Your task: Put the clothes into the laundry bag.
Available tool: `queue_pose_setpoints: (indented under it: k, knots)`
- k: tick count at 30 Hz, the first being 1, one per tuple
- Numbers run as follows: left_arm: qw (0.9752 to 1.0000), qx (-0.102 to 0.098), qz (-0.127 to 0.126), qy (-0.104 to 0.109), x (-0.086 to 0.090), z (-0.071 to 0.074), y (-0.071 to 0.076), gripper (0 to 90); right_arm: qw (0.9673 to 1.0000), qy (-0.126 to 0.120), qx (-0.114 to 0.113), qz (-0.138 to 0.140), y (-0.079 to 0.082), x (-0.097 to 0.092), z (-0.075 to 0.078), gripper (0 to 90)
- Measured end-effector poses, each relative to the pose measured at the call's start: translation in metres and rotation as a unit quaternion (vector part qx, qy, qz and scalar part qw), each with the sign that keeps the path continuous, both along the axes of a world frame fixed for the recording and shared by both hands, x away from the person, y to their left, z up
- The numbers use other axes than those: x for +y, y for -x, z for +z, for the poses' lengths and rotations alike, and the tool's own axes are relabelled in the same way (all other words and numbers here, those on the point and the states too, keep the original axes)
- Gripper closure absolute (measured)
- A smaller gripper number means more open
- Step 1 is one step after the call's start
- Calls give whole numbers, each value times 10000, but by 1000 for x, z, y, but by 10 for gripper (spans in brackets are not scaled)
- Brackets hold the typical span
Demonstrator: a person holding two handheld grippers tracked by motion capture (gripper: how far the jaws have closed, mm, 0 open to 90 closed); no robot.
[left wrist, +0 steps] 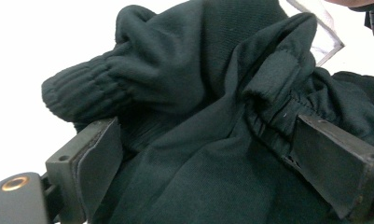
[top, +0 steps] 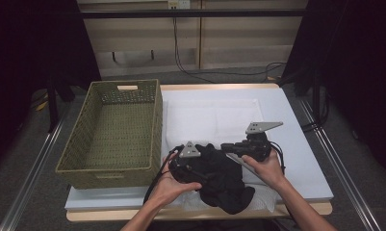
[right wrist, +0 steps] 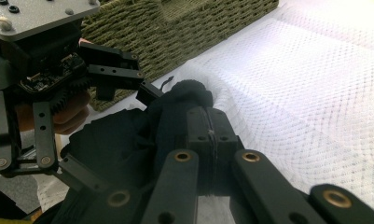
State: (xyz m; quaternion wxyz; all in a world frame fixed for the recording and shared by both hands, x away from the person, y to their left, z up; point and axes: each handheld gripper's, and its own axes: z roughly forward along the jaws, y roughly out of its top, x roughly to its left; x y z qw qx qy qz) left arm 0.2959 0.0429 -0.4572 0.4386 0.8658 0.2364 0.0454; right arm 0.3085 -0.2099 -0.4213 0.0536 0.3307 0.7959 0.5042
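Observation:
A dark garment (top: pixel 224 183) lies bunched on a white mesh bag (top: pixel 267 195) at the table's front edge. My left gripper (top: pixel 205 166) stands open, its jaws wide apart with a fold of the garment (left wrist: pixel 189 70) and its ribbed cuff between them (left wrist: pixel 208 135). My right gripper (top: pixel 226 148) is shut at the garment's far side. Its pads (right wrist: pixel 198 126) meet on a thin pale sliver that looks like the mesh bag's edge, and a strip of mesh runs up to it. The left gripper's grey plate (right wrist: pixel 35 16) shows close by in the right gripper view.
A woven olive basket (top: pixel 75 159) stands empty on the left of the white table top (top: pixel 296 120), close to the left hand. White mesh (right wrist: pixel 292 93) spreads behind the garment. Cables lie on the floor beyond the table's far edge.

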Motion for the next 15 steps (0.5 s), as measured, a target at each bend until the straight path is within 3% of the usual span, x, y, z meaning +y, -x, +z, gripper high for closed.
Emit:
queue_pose_setpoints:
  k: [2, 7, 8, 9, 11, 12, 15]
  knots:
    - [10000, 39, -32, -8, -3, -1, 0, 104, 10000, 5, -2, 10, 0, 0, 0, 898]
    - [9993, 140, -306, -132, -7, -4, -1, 392, 10000, 22, 0, 32, 0, 3, -1, 899]
    - [9992, 159, -305, -203, -7, -5, -1, 392, 10000, 22, 0, 32, 0, 3, -1, 899]
    - [9991, 170, -360, -151, -7, -6, -3, 446, 10000, 23, 7, 23, 0, 3, -1, 898]
    - [9990, 32, -358, -259, -6, -5, -3, 606, 10000, 25, 6, 23, 0, 3, -1, 898]
    - [9993, 48, -337, -178, -7, -6, -3, 688, 10000, 35, 7, 20, 0, 3, -2, 898]
    - [9990, -101, -345, -255, -8, -1, 0, 731, 10000, 21, 9, 23, -1, 3, -2, 898]
